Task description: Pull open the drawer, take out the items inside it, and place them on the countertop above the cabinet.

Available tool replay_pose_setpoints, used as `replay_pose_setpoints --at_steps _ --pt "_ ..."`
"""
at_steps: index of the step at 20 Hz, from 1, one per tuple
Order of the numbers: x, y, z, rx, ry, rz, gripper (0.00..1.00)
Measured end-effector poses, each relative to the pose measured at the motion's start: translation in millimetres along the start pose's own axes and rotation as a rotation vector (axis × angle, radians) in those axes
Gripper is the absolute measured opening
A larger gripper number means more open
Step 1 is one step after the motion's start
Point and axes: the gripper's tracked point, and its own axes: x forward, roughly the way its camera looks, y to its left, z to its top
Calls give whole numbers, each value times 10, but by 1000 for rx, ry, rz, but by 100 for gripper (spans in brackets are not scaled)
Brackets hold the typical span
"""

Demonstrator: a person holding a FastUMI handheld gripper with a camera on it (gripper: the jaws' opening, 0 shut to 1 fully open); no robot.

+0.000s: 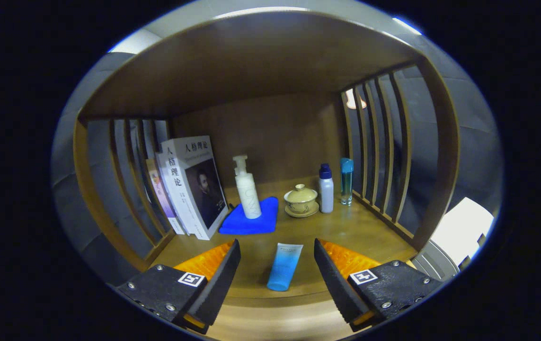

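My gripper (277, 253) is open, its two fingers spread wide over the front of the wooden countertop (346, 232). A blue and white tube (284, 266) lies flat on the countertop between the fingers, touched by neither. Beyond it a white pump bottle (246, 189) stands on a folded blue cloth (251, 219). To the right of the cloth sit a lidded beige tea cup on a saucer (301, 200), a white bottle with a blue cap (326, 188) and a clear blue-capped bottle (346, 181).
Several books (190, 187) stand leaning against the left slatted side (123, 189). The shelf has a slatted right side (384, 156), a wooden back panel and a wooden top close above. A white object (462, 227) lies outside to the right.
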Motion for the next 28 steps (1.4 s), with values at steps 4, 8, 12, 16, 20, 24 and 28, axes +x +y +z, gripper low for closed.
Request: replay_pose_setpoints --at_steps 4,8,12,16,20,24,28 --pt "-414 8 77 -42 -96 -22 96" --pt "-836 192 41 -81 -175 -5 95" --pt "-1251 390 5 -97 -252 45 95" --pt "-1594 378 -240 -133 -289 43 96" --pt "-1804 390 -525 -126 -294 41 96" --pt "-1943 330 -869 -121 -272 33 96" --pt "-2045 298 -1282 -132 -238 47 96"
